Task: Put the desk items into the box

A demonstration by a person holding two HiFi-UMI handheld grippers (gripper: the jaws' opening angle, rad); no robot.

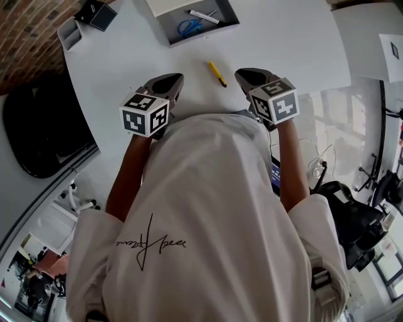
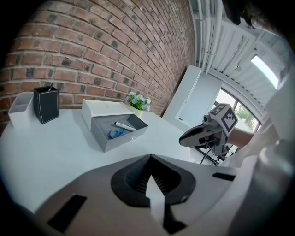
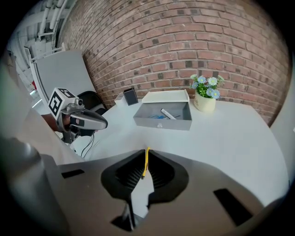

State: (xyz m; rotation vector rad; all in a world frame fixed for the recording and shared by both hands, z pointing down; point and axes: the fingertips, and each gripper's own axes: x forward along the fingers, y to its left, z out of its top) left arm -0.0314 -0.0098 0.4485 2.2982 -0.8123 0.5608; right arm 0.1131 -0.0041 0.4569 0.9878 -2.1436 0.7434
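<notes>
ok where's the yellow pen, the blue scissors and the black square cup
yellow pen [image 1: 217, 73], head view, middle of its barrel
blue scissors [image 1: 186, 27], head view, the handle loops
black square cup [image 2: 50, 107], left gripper view, its wider front face

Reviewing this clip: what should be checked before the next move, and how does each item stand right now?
1. Pen left to box: ok, it lies on the table, apart from both grippers.
2. Right gripper free: ok, it holds nothing; the pen only shows through its jaw gap.
3. Right jaws wide enough for the pen: not ok, only a slit apart.
4. Left gripper free: ok, jaws together, empty.
5. Box open with room: ok, it holds only scissors and a marker.
</notes>
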